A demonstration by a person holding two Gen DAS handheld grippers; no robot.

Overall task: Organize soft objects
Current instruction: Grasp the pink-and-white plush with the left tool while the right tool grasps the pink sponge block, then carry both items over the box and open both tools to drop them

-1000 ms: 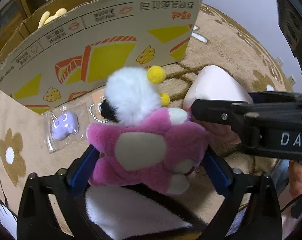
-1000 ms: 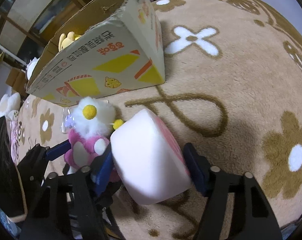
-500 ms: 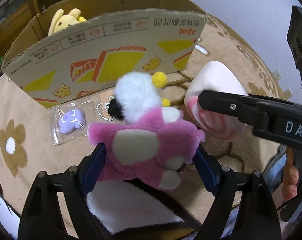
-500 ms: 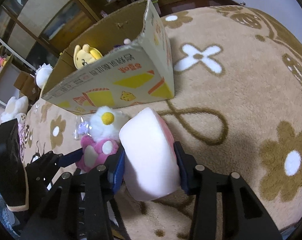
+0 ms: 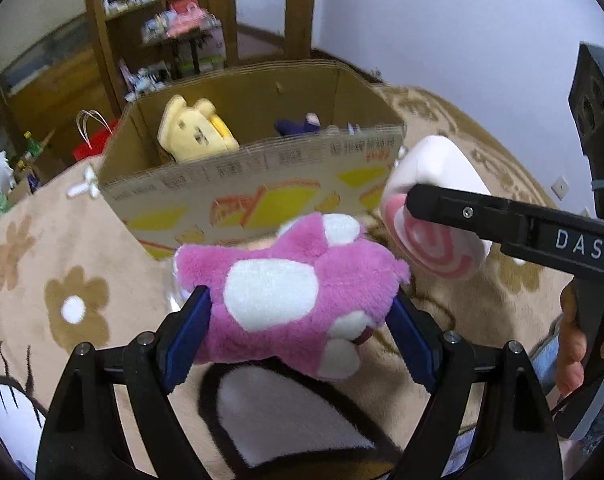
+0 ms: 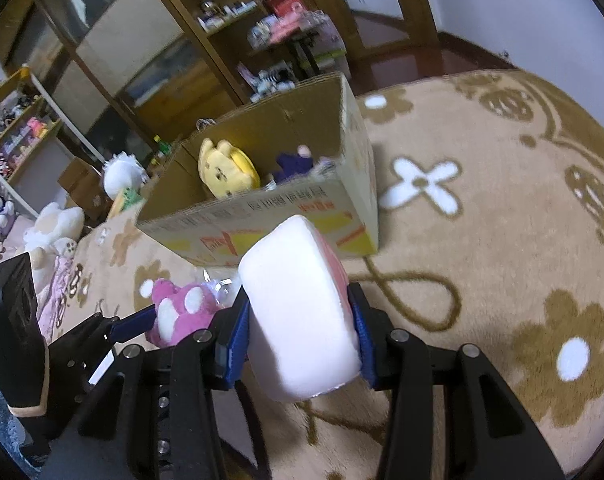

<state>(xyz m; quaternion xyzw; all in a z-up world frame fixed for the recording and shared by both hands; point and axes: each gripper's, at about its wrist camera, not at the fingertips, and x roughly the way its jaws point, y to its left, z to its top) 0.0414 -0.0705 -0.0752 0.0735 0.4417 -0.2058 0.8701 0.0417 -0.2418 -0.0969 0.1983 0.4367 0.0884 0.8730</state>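
Note:
My left gripper [image 5: 298,320] is shut on a pink plush with white patches [image 5: 290,296] and holds it above the carpet, in front of the cardboard box [image 5: 262,184]. My right gripper [image 6: 298,320] is shut on a white and pink swirl cushion [image 6: 298,304], also lifted, just right of the pink plush [image 6: 182,312]. The cushion shows in the left wrist view [image 5: 433,216] too. The open box [image 6: 341,200] holds a yellow plush [image 6: 228,168] and a dark purple toy [image 6: 294,164].
A beige carpet [image 6: 481,240] with brown flower patterns covers the floor. Wooden shelves with small items [image 6: 230,40] stand behind the box. Several plush toys [image 6: 58,228] lie at the left. A red bag [image 5: 90,148] sits left of the box.
Both grippers have risen with their toys, so the box's inside now shows. The small bagged purple charm on the carpet is out of sight behind the pink plush.

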